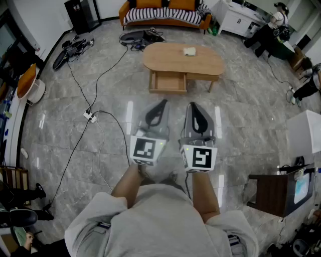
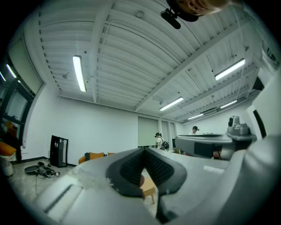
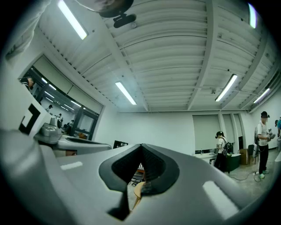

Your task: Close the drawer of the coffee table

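Note:
An oval wooden coffee table [image 1: 165, 54] stands ahead on the marble floor, its drawer [image 1: 168, 83] pulled out toward me at the left front. A small white object [image 1: 189, 51] lies on the tabletop. My left gripper [image 1: 163, 103] and right gripper [image 1: 192, 106] are held side by side well short of the table, both shut with nothing in them. In the left gripper view the left gripper [image 2: 144, 151] has its jaws closed, with a bit of the table [image 2: 148, 189] showing below. In the right gripper view the right gripper [image 3: 141, 146] is likewise closed over a sliver of the table [image 3: 137, 191].
An orange sofa [image 1: 165, 14] with a striped cover stands behind the table. Cables and a power strip [image 1: 90, 116] run over the floor at the left. A dark cabinet [image 1: 276, 193] stands at the right, white desks [image 1: 241, 17] and people at the back right.

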{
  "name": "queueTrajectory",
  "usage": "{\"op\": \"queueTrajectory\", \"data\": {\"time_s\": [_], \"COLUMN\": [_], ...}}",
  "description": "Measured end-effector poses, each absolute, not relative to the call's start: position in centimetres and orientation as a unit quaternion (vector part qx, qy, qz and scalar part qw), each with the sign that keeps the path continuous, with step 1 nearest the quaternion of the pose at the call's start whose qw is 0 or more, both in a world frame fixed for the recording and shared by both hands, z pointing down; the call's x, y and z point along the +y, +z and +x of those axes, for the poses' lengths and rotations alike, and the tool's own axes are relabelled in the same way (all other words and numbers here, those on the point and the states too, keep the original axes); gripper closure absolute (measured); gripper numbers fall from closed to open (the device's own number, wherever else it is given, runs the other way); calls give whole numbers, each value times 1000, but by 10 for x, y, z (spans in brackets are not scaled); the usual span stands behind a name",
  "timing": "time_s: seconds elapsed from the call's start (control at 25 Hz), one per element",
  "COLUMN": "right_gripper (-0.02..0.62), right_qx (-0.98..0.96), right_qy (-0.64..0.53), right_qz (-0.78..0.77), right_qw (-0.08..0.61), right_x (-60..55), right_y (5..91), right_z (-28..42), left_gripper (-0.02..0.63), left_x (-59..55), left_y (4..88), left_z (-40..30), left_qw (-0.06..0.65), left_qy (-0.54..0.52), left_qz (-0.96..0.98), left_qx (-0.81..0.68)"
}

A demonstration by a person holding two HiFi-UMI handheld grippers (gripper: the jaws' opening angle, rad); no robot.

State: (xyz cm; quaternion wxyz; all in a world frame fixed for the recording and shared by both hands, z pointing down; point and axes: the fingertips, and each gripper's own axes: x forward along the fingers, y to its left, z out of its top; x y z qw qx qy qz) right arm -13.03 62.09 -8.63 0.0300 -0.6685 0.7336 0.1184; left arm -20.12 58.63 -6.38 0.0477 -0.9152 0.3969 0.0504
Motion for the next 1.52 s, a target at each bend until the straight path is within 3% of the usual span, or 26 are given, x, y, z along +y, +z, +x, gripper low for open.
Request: {"op": "queueTrajectory", "data": {"time_s": [1.04,1.52], "right_gripper": [589,589], "right_qx": [758,753], "right_qy": [101,79], "right_qz": [-643,-653], "right_qw": [40,10], "right_x": [584,483], "right_y": [-57,-25], "right_z": [-55,-31], "left_gripper": [584,584], "left_x": [556,445], "left_y": [-31,1], "left_z": [-151,-138], "left_qw": [36,4], "left_qy": [23,16], "left_qz": [-891,-892], "left_qx": [453,451]}}
